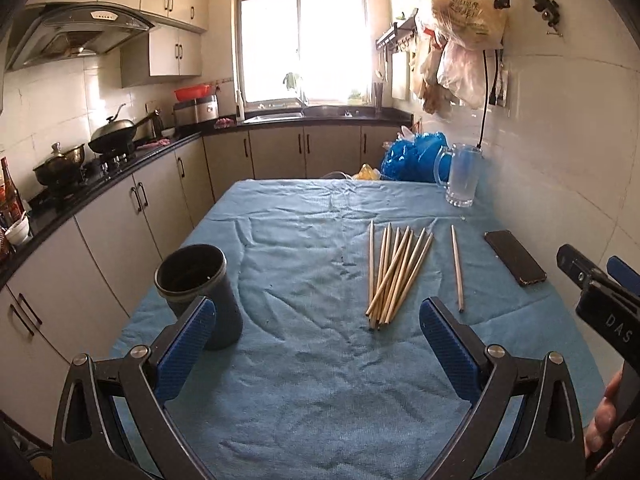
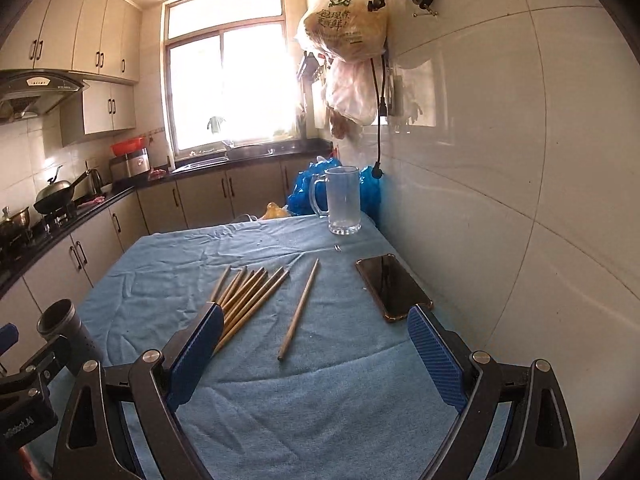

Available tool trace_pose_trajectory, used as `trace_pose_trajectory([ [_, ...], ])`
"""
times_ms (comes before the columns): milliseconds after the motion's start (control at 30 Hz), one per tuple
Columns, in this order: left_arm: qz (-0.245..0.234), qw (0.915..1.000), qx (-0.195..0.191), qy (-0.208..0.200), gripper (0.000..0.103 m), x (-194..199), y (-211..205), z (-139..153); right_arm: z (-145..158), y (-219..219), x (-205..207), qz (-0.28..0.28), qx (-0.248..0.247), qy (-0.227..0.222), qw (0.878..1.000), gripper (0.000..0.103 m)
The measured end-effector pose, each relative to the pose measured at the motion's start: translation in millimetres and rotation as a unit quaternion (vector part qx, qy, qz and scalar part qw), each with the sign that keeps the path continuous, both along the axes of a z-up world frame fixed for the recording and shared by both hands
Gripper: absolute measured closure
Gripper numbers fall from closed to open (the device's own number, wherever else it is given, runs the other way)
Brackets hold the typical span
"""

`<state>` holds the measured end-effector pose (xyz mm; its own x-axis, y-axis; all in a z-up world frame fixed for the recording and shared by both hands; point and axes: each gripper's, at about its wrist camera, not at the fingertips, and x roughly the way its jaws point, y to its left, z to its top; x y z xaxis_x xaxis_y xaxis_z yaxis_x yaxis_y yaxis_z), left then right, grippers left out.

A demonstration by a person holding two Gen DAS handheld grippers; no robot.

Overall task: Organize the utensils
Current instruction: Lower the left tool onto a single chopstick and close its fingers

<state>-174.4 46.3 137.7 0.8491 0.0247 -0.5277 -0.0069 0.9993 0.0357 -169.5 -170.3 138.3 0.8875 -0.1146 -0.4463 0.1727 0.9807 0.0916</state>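
We hold the left gripper (image 1: 316, 344) and the right gripper (image 2: 314, 354) low over the near edge of the table, both with fingers spread wide and nothing between the blue pads. The task items are wooden chopsticks: a bundle of chopsticks (image 1: 394, 274) lies fanned on the blue tablecloth (image 1: 300, 392) ahead of the left gripper's right finger, and a single chopstick (image 2: 299, 310) lies apart from it, just to its right, directly ahead of the right gripper's opening. We judge the dark cylindrical holder (image 1: 200, 288), standing upright with its mouth open at the left edge of the table, to be the destination; its position just beside the left gripper suggests that hand is meant to steady it while the right hand loads it. No chopstick is yet lifted, so we judge the task to be at its start. A smartphone (image 2: 394, 286) lies near the single chopstick on the wall side, and a glass mug (image 2: 343, 200) stands at the far end; both should be kept clear of any sweep.
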Motion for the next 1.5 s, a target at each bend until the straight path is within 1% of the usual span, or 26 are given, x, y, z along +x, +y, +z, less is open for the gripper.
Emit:
trace_pose_trajectory([
  [200, -0.005, 0.9998, 0.011, 0.015, 0.001, 17, -7, -6, -8, -11, 11, -0.003, 0.019, 0.014, 1.0, 0.007],
  [367, -0.009, 0.9986, 0.025, 0.046, 0.001, 45, -16, -17, -22, -21, 32, -0.001, 0.027, 0.035, 0.999, 0.007],
  [500, -0.01, 0.9971, 0.032, 0.069, 0.001, 75, -23, -26, -38, -31, 51, 0.001, 0.035, 0.058, 0.998, 0.007],
  [567, -0.007, 0.996, 0.025, 0.086, 0.001, 96, -23, -29, -47, -37, 64, 0.004, 0.037, 0.074, 0.997, 0.007],
  [800, 0.027, 0.9931, -0.006, 0.114, 0.001, 164, -21, -36, -67, -52, 108, 0.016, 0.03, 0.113, 0.993, 0.007],
  [900, 0.033, 0.9904, -0.028, 0.131, 0.001, 200, -21, -45, -77, -56, 133, 0.027, 0.035, 0.132, 0.99, 0.007],
  [967, 0.034, 0.9868, -0.037, 0.154, 0.002, 229, -25, -55, -82, -56, 150, 0.037, 0.042, 0.142, 0.988, 0.007],
  [1000, 0.034, 0.985, -0.04, 0.164, 0.01, 240, -26, -60, -86, -57, 160, 0.043, 0.047, 0.147, 0.987, 0.007],
  [1033, 0.034, 0.9819, -0.046, 0.18, 0.021, 256, -28, -68, -89, -57, 169, 0.047, 0.051, 0.153, 0.986, 0.007],
  [1100, 0.035, 0.9744, -0.063, 0.213, 0.03, 280, -29, -83, -97, -56, 189, 0.053, 0.057, 0.169, 0.983, 0.009],
  [1133, 0.035, 0.9711, -0.071, 0.225, 0.034, 289, -29, -90, -100, -56, 198, 0.055, 0.059, 0.178, 0.981, 0.013],
  [1167, 0.036, 0.9684, -0.077, 0.234, 0.035, 297, -30, -96, -104, -56, 208, 0.058, 0.064, 0.188, 0.978, 0.018],
  [1233, 0.036, 0.9659, -0.078, 0.244, 0.035, 310, -32, -107, -110, -55, 221, 0.062, 0.074, 0.205, 0.974, 0.022],
  [1300, 0.032, 0.9661, -0.068, 0.247, 0.035, 316, -35, -114, -117, -54, 234, 0.064, 0.081, 0.223, 0.969, 0.026],
  [1367, 0.023, 0.9681, -0.057, 0.243, 0.035, 319, -40, -117, -123, -51, 243, 0.067, 0.078, 0.236, 0.966, 0.032],
  [1400, 0.019, 0.9682, -0.052, 0.244, 0.037, 321, -42, -117, -125, -47, 247, 0.069, 0.074, 0.243, 0.965, 0.034],
  [1433, 0.012, 0.9679, -0.049, 0.246, 0.044, 322, -44, -118, -126, -44, 249, 0.068, 0.065, 0.244, 0.965, 0.036],
  [1467, 0.007, 0.9687, -0.044, 0.244, 0.05, 322, -47, -118, -126, -39, 251, 0.069, 0.052, 0.244, 0.966, 0.042],
  [1500, 0.004, 0.9695, -0.037, 0.242, 0.071, 321, -49, -118, -127, -36, 253, 0.069, 0.044, 0.247, 0.966, 0.046],
])
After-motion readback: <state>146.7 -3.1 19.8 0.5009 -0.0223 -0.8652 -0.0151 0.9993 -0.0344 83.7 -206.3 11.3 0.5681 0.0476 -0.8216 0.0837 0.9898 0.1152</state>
